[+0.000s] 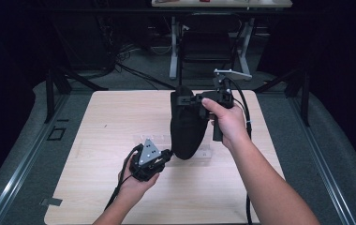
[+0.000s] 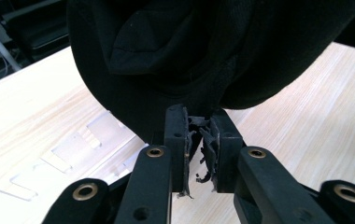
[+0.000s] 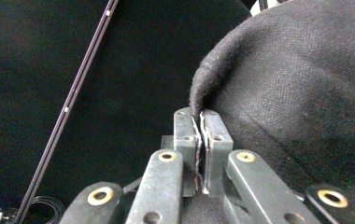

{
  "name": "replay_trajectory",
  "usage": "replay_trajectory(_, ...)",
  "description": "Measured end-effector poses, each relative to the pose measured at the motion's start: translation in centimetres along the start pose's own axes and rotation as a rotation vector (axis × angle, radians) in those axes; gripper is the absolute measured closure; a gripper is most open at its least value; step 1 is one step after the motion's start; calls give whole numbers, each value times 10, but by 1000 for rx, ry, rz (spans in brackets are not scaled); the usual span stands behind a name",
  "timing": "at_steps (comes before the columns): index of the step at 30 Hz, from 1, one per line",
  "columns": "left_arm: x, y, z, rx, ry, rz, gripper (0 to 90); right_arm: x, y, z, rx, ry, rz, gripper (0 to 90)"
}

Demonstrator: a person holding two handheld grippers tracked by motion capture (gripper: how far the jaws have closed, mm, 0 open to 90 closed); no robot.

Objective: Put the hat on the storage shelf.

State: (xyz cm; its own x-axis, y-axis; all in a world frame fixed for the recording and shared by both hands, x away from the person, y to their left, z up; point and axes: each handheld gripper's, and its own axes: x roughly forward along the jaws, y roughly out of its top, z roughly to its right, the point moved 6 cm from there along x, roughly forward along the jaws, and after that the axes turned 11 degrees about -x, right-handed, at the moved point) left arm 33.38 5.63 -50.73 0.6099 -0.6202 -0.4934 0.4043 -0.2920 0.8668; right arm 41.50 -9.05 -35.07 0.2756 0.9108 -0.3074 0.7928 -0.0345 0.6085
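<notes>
A black fabric piece (image 1: 188,126) hangs over the middle of the wooden table (image 1: 101,126). My right gripper (image 1: 185,99) is shut on its upper edge, and in the right gripper view the hem (image 3: 203,84) runs into the closed jaws (image 3: 201,116). My left gripper (image 1: 166,154) holds the lower end of the fabric just above the table. In the left gripper view the fabric (image 2: 189,46) bulges above the jaws (image 2: 199,121), which pinch its bottom fold between frayed pads (image 2: 210,144).
Flat clear plastic pieces (image 2: 73,149) lie on the table under the fabric, seen faintly in the high view (image 1: 206,152). Beyond the table's far edge stand a dark chair (image 1: 204,42) and white desk legs (image 1: 174,51). Grey floor surrounds the table.
</notes>
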Motion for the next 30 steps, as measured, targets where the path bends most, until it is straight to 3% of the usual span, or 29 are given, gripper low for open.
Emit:
replay_trajectory(11,-3,-5,-5,37,28,8,848,2,0,-6,-3,21,5,839)
replay_trajectory(26,-5,-22,-21,24,54,-27,859,-9,-3,1,-31,-31,-6,840)
replay_trajectory(28,-5,-25,-22,7,51,-30,859,-11,-4,3,-30,-43,-1,832)
replay_trajectory(30,-4,-30,-27,0,57,-36,858,-17,-4,5,-67,-100,21,815)
